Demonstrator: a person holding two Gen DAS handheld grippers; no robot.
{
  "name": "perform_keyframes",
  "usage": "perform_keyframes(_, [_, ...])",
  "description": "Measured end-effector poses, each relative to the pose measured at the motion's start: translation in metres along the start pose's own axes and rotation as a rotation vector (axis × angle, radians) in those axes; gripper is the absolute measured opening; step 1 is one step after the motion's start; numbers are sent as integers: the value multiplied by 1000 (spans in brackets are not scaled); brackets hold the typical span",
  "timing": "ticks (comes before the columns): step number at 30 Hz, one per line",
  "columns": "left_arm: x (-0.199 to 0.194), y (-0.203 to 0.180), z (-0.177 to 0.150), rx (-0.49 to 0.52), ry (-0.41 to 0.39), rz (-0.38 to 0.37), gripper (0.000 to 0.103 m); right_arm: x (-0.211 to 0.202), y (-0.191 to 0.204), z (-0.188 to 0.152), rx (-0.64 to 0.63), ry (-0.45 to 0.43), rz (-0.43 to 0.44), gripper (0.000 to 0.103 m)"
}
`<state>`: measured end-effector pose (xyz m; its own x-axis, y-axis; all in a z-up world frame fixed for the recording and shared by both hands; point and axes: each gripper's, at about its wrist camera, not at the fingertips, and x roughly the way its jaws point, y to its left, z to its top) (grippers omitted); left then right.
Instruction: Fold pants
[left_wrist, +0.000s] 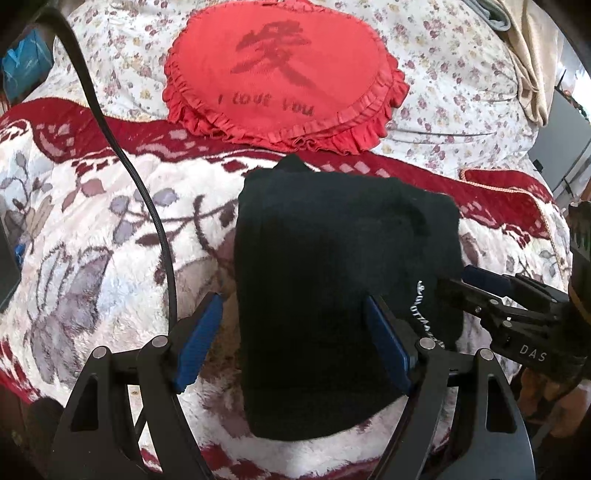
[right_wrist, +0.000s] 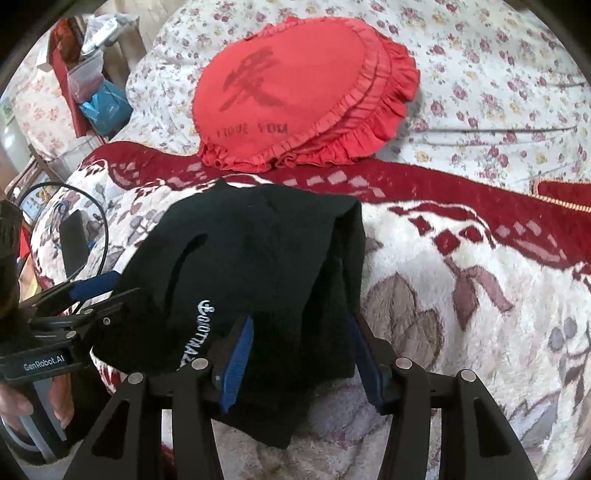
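Note:
The black pants (left_wrist: 332, 266) lie folded into a compact bundle on the fluffy red and white blanket (left_wrist: 92, 258); white lettering shows near their right edge. My left gripper (left_wrist: 291, 317) is open, its blue pads straddling the bundle's left part just above it. In the right wrist view the pants (right_wrist: 251, 266) lie under my right gripper (right_wrist: 299, 332), which is open with both blue pads over the bundle's near right edge. Each gripper shows in the other's view: the right gripper (left_wrist: 454, 282) at the bundle's right side, the left gripper (right_wrist: 107, 291) at its left side.
A red heart-shaped ruffled cushion (left_wrist: 280, 77) lies behind the pants on a floral sheet (left_wrist: 443, 74). A black cable (left_wrist: 147, 206) runs across the blanket on the left. A cluttered stand with bags (right_wrist: 92, 92) is beyond the bed's left edge.

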<state>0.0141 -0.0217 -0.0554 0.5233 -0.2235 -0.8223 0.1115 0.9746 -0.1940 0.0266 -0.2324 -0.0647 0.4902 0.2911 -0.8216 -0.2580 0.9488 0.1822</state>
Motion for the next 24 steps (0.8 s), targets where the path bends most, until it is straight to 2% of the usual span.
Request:
perform_keyframes(3, [7,2,0,-7,7,-6,79,10,-5,-1,20,21,8,54])
perform_keyframes(8, [16,1,0,-11,16,-16,80,19,-11,-4,33,26,4,65])
perform_keyframes(14, [20,-1,1,-13,20,-21,80,21,-16,-6,54,29,31,67])
perform_keyframes(19, [10,5,3,-37,29,-67,80,15,-26,-7,117,12,152,68])
perform_keyframes(21, [5,10,6,-61,22,-101,80,16,-29,-8,136,2,184,70])
perform_keyframes(24, [4,21,10,-97,18,-106,80,18,-31,-8,142,-11,206,71])
